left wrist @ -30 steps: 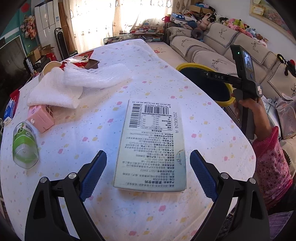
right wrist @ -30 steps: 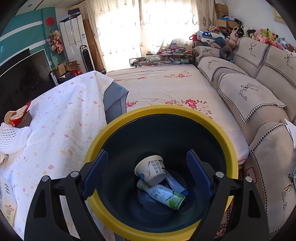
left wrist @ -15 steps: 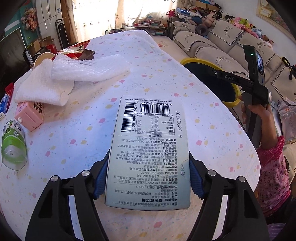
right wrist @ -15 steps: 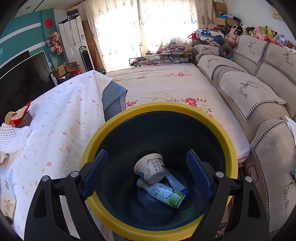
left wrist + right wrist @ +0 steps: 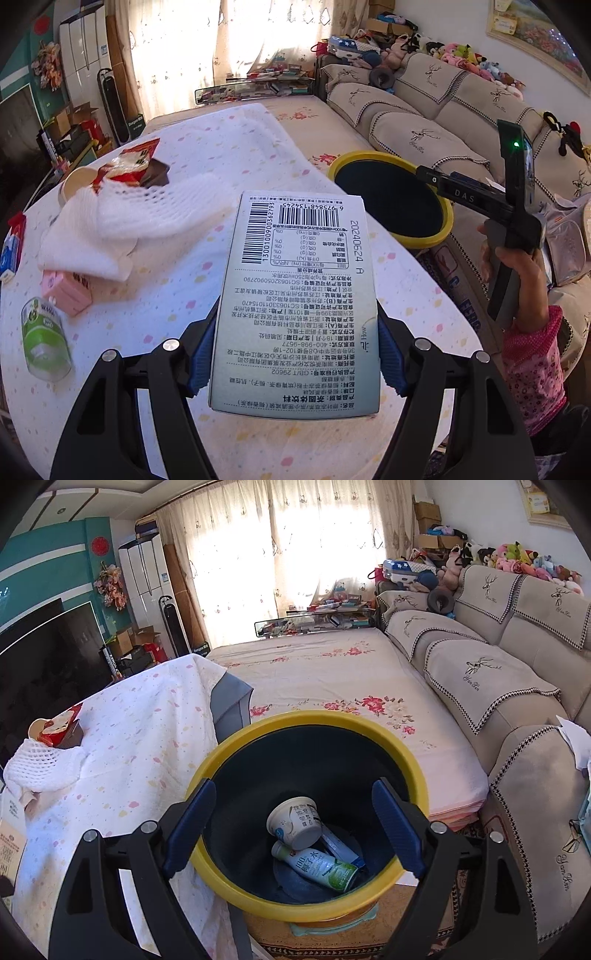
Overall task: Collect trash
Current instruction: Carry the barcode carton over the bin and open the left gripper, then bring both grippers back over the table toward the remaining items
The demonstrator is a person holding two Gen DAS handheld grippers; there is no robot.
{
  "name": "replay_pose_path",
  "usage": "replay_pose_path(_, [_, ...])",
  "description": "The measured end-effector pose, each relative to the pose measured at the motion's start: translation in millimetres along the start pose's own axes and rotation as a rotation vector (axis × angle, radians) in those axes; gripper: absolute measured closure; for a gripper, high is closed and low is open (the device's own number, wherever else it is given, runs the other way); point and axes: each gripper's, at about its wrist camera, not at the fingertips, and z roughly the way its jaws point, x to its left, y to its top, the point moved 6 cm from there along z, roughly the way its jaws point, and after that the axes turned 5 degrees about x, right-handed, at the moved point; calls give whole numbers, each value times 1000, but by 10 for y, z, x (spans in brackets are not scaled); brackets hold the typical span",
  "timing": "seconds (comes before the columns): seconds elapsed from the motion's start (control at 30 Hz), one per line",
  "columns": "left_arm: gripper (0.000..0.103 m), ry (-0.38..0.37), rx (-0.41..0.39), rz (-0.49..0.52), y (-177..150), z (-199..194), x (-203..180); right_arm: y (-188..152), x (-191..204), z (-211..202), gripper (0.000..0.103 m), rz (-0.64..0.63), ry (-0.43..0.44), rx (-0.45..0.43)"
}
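My left gripper [image 5: 293, 354] is shut on a flat pale box [image 5: 299, 288] printed with barcodes and text, its blue pads pressed on both long sides, and the box hangs clear of the dotted tablecloth [image 5: 229, 155]. The yellow-rimmed dark bin [image 5: 391, 195] stands past the table's right edge. In the right wrist view my right gripper [image 5: 293, 830] hovers open over that bin [image 5: 306, 720], nothing between its fingers. Inside lie a white cup [image 5: 295, 821], a green-and-white bottle [image 5: 317, 864] and a blue carton [image 5: 338, 845].
On the table's left lie a white foam net [image 5: 122, 225], a red snack wrapper [image 5: 133, 162], a pink carton [image 5: 66, 291], a green bottle [image 5: 44, 339] and a paper cup [image 5: 75, 181]. A person's hand [image 5: 517, 262] holds the right gripper's handle. A sofa [image 5: 498, 664] flanks the bin.
The left gripper closed on the box and raised it off the table toward the bin. The right gripper drew back and up a little, so the bin looks smaller.
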Motion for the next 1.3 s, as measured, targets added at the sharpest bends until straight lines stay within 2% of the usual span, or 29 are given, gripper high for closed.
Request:
replay_pose_path(0.23, [32, -50, -13, 85, 559, 285, -430, 15, -235, -373, 21, -23, -68, -56])
replay_pose_path(0.47, [32, -102, 29, 149, 1149, 865, -895, 14, -540, -597, 21, 12, -102, -87])
replay_pose_path(0.63, [32, -97, 90, 144, 1486, 1345, -1046, -6, -716, -624, 21, 30, -129, -88])
replay_pose_path(0.87, [31, -91, 146, 103, 1681, 1820, -1116, -50, -845, -532, 21, 51, -131, -66])
replay_pose_path(1.07, [26, -95, 110, 80, 1696, 1741, -1121, -99, -834, -488, 21, 58, -124, -57])
replay_pose_path(1.3, [24, -99, -9, 66, 1429, 1028, -998, -153, -682, -532, 21, 37, -89, -54])
